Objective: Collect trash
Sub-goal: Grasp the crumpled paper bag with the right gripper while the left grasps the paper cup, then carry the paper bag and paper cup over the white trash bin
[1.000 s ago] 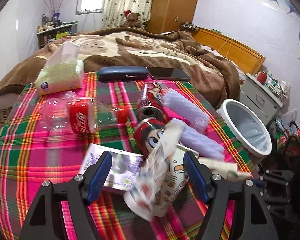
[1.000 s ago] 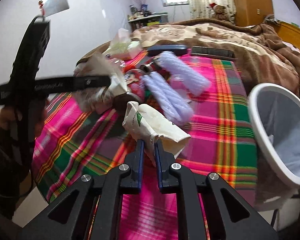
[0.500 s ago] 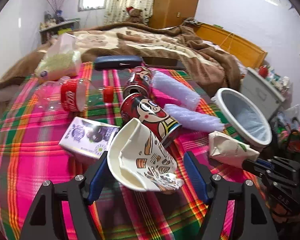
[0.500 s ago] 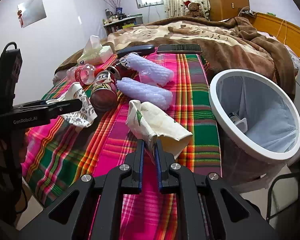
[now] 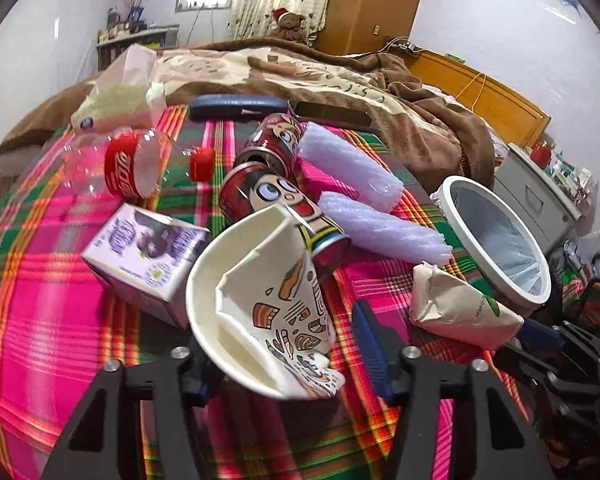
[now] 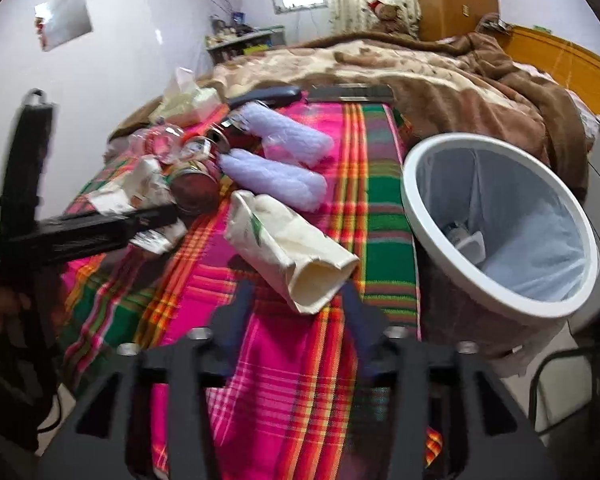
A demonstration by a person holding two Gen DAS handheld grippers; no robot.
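Note:
A crushed patterned paper cup [image 5: 268,308] lies between the open fingers of my left gripper [image 5: 288,344] on the plaid cloth; the right finger stands apart from it. A flattened cream paper bag [image 6: 292,252] lies just ahead of my right gripper [image 6: 296,308], whose jaws are open with the bag's near end between their tips. The bag also shows in the left wrist view [image 5: 460,308]. The white-rimmed trash bin [image 6: 428,216] stands at the table's right edge, with some trash inside.
On the cloth lie two red cartoon cans [image 5: 284,196], two lilac foam rolls [image 5: 352,164], a purple carton [image 5: 148,252], a clear cola bottle [image 5: 128,160], a tissue pack [image 5: 120,104], a dark case [image 5: 236,104]. A bed with a brown blanket [image 5: 340,76] lies behind.
My right gripper has opened and let go of the paper bag, which now lies on the cloth. My left gripper has drawn nearer around the paper cup.

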